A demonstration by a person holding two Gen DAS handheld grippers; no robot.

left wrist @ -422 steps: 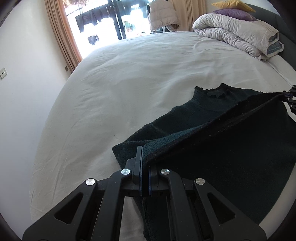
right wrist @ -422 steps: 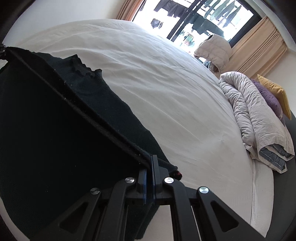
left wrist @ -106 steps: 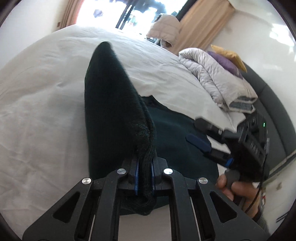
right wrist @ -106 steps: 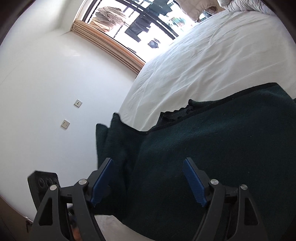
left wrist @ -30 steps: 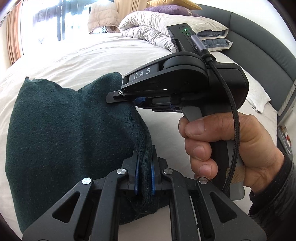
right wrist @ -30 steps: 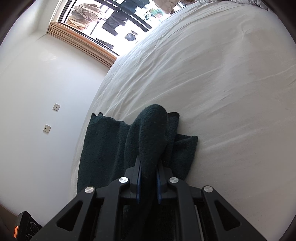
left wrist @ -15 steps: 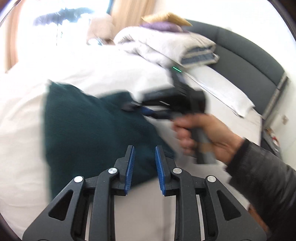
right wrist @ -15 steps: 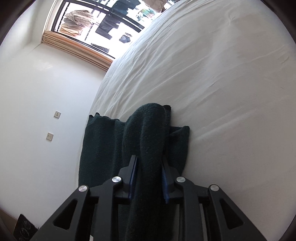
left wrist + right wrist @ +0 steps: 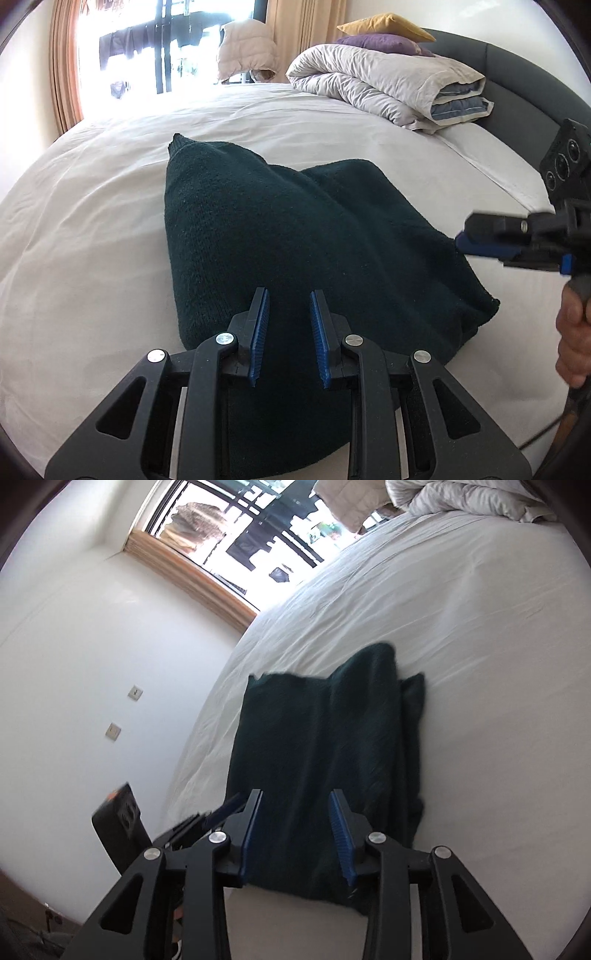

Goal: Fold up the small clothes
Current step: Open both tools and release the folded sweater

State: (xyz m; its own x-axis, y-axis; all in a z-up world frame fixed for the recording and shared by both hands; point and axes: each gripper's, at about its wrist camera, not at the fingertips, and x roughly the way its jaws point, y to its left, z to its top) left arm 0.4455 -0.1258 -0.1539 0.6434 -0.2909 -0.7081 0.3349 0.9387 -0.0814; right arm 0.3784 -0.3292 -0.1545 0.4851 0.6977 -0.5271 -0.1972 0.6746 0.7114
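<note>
Now the sweater (image 9: 295,229) lies folded into a compact bundle on the bed (image 9: 92,206), just ahead of and below both tools, with nothing gripping it. It looks set down near the bed's edge so the person can reach it from both sides. One fold stands up as a hump along the far side of the bundle rather than lying flat, so the fold probably wants smoothing before it counts as done.

The left tool (image 9: 288,332) hangs over the near end of the sweater, its jaws a narrow gap apart and empty; they have just been opening. The right tool (image 9: 295,830) has also just been opening, its jaws moderately apart, with the cloth seen beyond them but not pinched. In the left view it sits off to the right, clear of the sweater's edge, in the person's hand (image 9: 572,332).
</note>
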